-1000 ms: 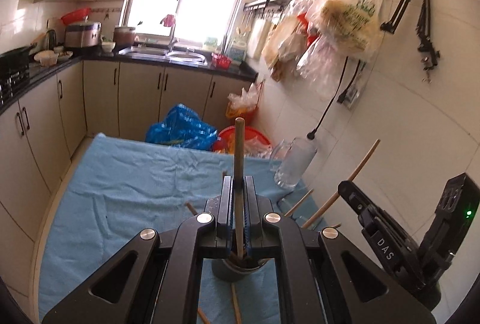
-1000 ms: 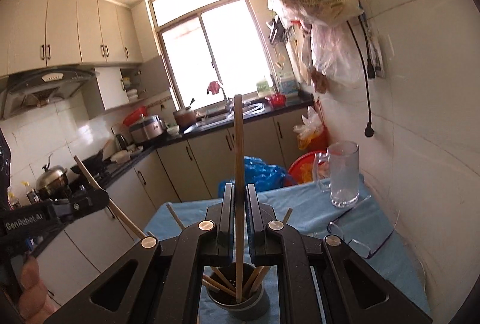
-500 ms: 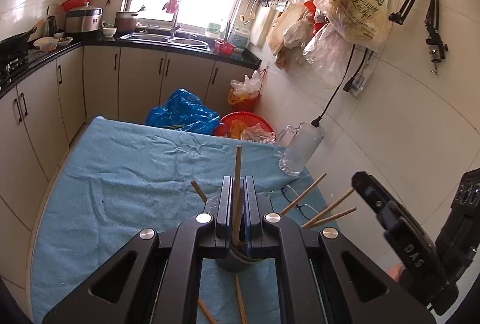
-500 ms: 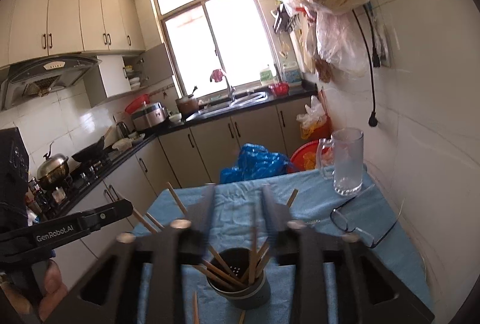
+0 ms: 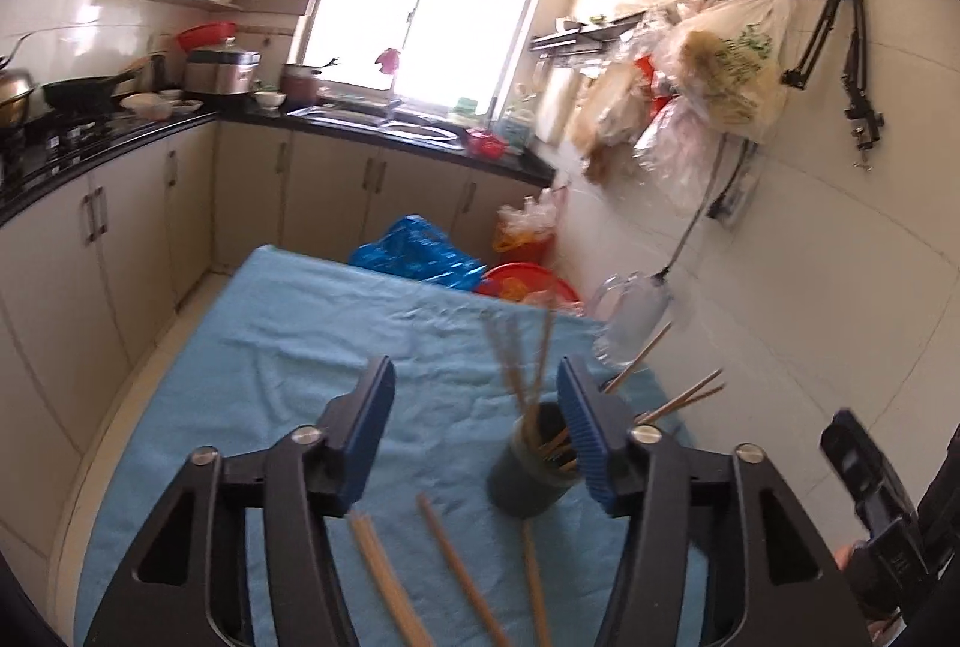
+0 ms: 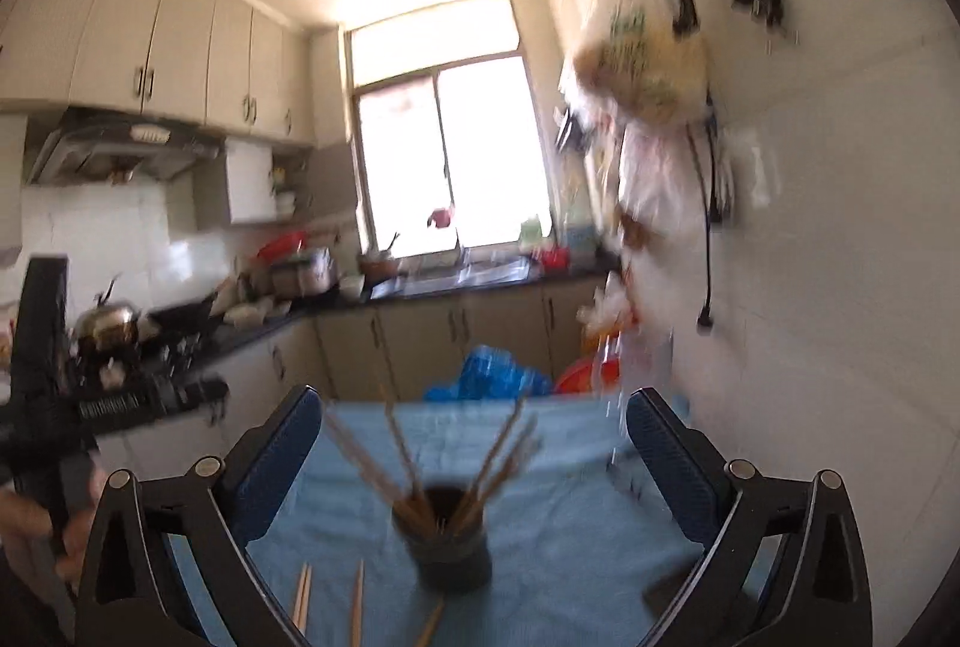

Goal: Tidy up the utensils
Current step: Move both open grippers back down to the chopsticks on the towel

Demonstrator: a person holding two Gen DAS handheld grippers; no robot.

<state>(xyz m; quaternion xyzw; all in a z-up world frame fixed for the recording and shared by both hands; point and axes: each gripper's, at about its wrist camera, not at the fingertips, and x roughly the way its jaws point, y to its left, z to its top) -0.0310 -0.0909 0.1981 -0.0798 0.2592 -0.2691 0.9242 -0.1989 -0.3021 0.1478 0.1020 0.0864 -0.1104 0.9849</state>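
Now both grippers have just been opening, nothing between their pads: left gripper [image 5: 477,425] half spread, right gripper [image 6: 474,458] wide. At 12 o'clock of the right gripper the cup [image 6: 447,545] of chopsticks [image 6: 396,458] stands mid-cloth [image 5: 252,377], far from its edges. Loose sticks [image 5: 462,569] lie at its 6 to 8 o'clock.

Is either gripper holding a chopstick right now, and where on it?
Neither. The left gripper and right gripper have just opened, jaws empty; wooden chopsticks stand in the dark cup.
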